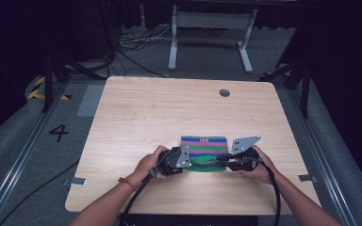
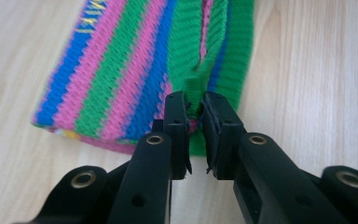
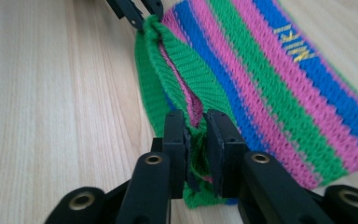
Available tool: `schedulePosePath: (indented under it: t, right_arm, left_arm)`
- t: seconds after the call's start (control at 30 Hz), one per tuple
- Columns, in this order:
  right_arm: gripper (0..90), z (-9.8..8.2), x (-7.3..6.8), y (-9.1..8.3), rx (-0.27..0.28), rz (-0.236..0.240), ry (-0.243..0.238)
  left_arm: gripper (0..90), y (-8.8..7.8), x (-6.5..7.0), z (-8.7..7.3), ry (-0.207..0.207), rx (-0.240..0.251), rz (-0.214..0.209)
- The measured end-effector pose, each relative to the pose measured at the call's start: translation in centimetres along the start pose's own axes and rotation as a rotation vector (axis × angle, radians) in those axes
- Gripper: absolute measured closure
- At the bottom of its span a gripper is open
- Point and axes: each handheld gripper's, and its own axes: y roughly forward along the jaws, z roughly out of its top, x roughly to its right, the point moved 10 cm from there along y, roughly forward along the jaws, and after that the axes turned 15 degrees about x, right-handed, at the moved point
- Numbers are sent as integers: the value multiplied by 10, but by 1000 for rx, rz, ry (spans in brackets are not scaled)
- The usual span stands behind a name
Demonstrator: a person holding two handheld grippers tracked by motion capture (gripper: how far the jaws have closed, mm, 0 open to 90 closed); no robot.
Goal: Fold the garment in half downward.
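so, from the high view, your folded knit cloth with green, pink and blue stripes (image 1: 204,149) lies toward six o'clock on the pale wooden table (image 1: 136,117), no containers about. left gripper (image 1: 185,160) and right gripper (image 1: 222,161) meet its near edge.

left gripper view: jaws pinch the green hem (image 2: 193,93); soft, light, floppy, so grip corners.

right gripper view: jaws clamp the same hem's bunched fold.

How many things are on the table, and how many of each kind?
Striped knitted cloth in pink, green and blue, folded: 1
Black two-jaw grippers held in hands: 2, the left gripper and the right gripper, each with its jaws pinching a green edge of the cloth
Total: 3
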Motion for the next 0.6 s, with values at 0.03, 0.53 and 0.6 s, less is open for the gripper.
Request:
schedulePosePath:
  t: [0.03, 0.53, 0.6]
  right_arm:
    - [774, -2, -1, 1, -6, 2, 5]
    - [746, -14, 6, 6, 16, -34, 36]
    - [747, -13, 11, 8, 24, -52, 43]
  left_arm:
    - [796, 1, 0, -1, -8, 0, -1]
    - [801, 10, -19, -7, -62, 46, 41]
    - [799, 11, -23, -8, -98, 58, 32]
